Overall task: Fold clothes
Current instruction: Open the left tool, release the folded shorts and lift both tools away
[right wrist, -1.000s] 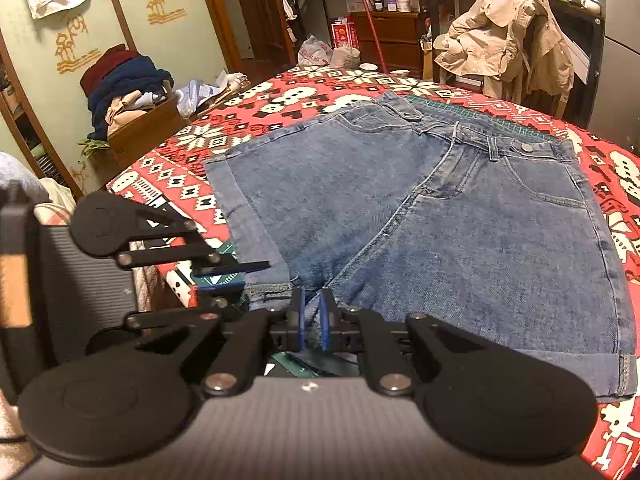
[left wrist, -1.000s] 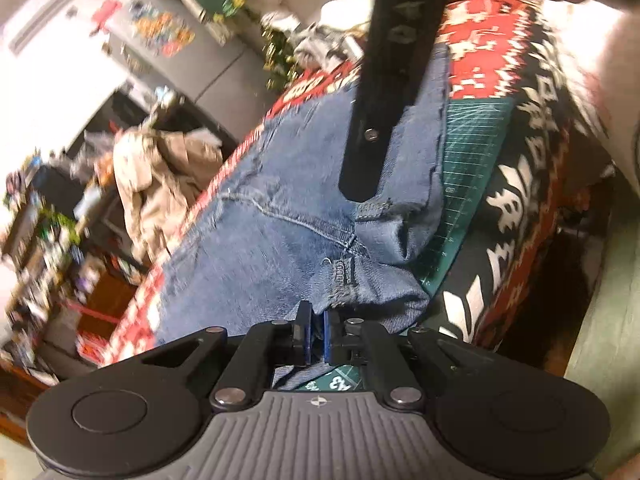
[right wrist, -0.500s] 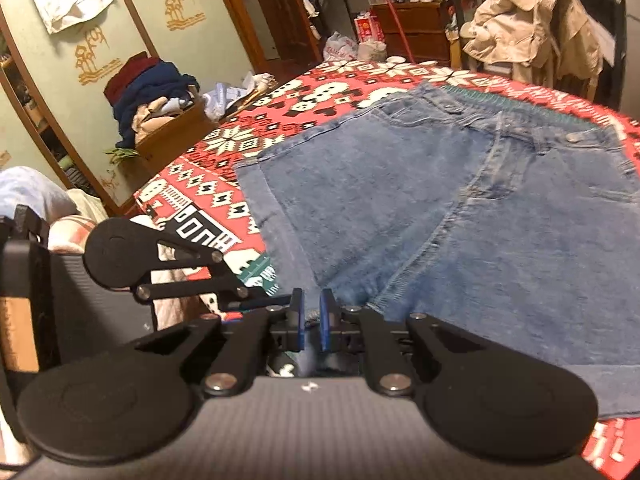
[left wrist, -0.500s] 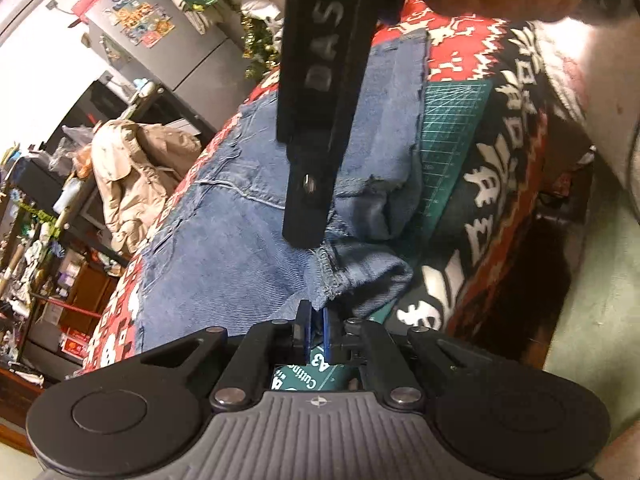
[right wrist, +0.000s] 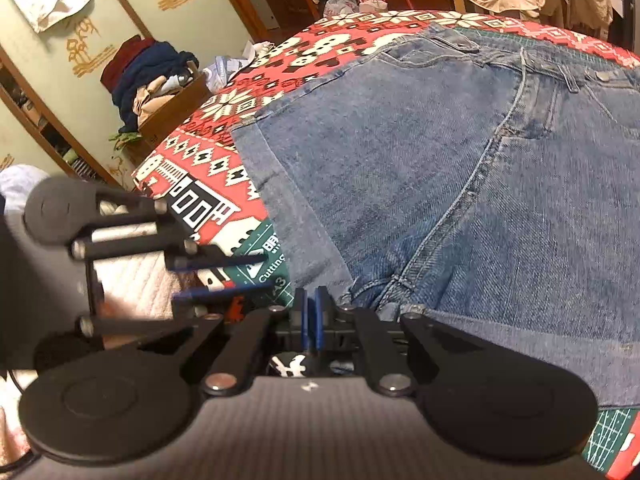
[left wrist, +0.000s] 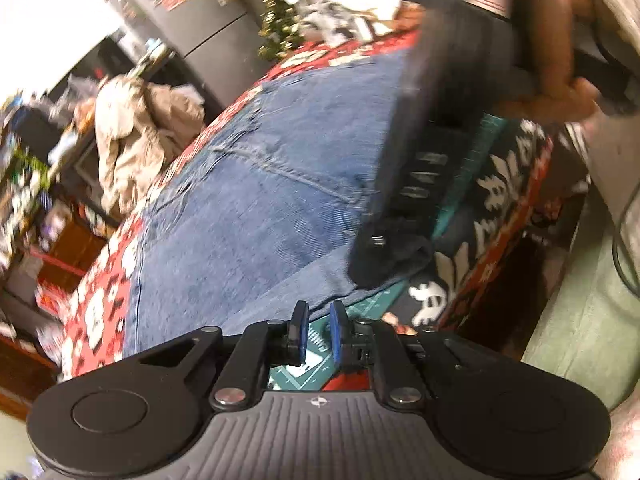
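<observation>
Jaws on the left gripper (left wrist: 317, 330) are opening, with a small gap and nothing between them; only the green cutting mat (left wrist: 320, 354) shows through the gap. Jaws on the right gripper (right wrist: 310, 322) are squeezed nearly together. I cannot tell if they pinch any cloth, because the shorts' edge sits just past their tips.

The denim shorts (right wrist: 460, 184) lie flat on the red patterned tablecloth (right wrist: 208, 160), front side up. From the right gripper, the shorts spread from 12 o'clock to 3 o'clock. The crotch and near leg hem sit right at the tips, at about 1 o'clock. The waistband with its button (right wrist: 600, 76) is far away at the top. The shorts' long way runs side to side, from one leg hem to the other.

From the left gripper, the shorts (left wrist: 260, 208) lie at 11 to 12 o'clock, with the hem just beyond its tips. The right gripper looks nearer to the cloth, so it seems best placed to take the hem first.
</observation>
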`<action>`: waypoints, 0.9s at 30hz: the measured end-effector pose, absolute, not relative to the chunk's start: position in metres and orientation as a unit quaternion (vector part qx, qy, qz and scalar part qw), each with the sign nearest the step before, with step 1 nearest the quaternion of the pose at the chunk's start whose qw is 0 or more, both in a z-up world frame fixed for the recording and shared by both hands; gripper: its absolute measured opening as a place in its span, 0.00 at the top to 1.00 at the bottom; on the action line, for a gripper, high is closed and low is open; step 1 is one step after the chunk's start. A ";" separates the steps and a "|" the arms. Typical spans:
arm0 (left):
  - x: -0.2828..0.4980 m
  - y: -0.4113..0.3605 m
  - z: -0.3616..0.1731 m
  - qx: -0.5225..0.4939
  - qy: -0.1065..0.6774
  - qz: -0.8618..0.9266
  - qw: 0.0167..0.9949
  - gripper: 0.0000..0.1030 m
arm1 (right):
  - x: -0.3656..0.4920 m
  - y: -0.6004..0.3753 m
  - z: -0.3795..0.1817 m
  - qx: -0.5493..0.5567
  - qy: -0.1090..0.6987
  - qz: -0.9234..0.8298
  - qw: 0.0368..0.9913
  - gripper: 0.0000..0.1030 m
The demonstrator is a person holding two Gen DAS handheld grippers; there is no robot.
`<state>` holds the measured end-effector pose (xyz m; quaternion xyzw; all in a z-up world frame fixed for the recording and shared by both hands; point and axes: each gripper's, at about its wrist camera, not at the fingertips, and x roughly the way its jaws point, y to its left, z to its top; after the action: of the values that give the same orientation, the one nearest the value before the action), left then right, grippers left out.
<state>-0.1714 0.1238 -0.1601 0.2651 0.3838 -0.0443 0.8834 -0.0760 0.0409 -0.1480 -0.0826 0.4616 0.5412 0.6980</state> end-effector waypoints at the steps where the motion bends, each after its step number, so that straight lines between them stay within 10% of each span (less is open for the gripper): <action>1: -0.169 0.130 -0.157 0.248 0.386 -0.036 0.888 0.85 | -0.077 0.041 -0.146 -0.084 0.458 0.544 0.698 0.96; 12: -0.127 0.236 -0.161 0.006 0.419 0.071 0.905 0.92 | -0.090 0.084 -0.150 -0.127 0.409 0.536 0.728 0.96; 27: -0.137 0.314 -0.150 0.006 0.407 0.148 0.901 0.88 | -0.086 0.070 -0.152 -0.095 0.431 0.527 0.726 0.98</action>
<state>-0.1371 0.3139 -0.1499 0.0064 0.4073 0.1480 0.9012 -0.0858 0.0703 -0.1519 -0.0950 0.4314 0.5272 0.7259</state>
